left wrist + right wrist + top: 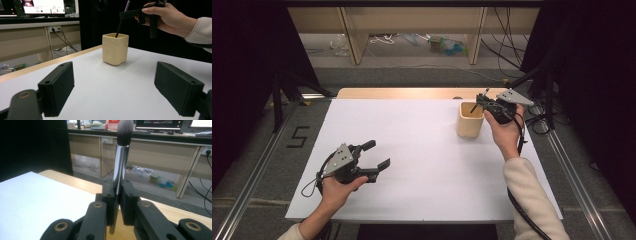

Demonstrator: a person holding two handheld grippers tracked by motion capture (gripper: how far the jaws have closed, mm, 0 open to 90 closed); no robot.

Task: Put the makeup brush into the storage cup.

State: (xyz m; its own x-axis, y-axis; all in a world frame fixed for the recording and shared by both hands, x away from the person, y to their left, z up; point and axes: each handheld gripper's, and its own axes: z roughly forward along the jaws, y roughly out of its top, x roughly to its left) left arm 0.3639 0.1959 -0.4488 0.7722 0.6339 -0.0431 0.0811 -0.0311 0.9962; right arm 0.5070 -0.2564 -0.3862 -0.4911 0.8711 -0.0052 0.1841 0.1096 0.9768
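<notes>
A cream square cup (470, 123) stands upright at the far right of the white table top (422, 150). My right gripper (480, 103) hovers over its mouth, shut on a makeup brush (479, 101). In the right gripper view the jaws (117, 195) pinch the brush (121, 162) at its silver ferrule, bristles up. Seen from the left gripper view, the brush's dark handle (121, 22) slants down into the cup (115, 49) beneath the right gripper (130, 13). My left gripper (379, 153) rests low at the near left, open, with nothing between its pads (113, 90).
A strip of bare wood (412, 93) runs along the table's far edge. Beyond it are wooden desk legs, cables and litter on the floor (442, 45). Metal rails (572, 175) flank the table, and black curtains (597, 60) close both sides.
</notes>
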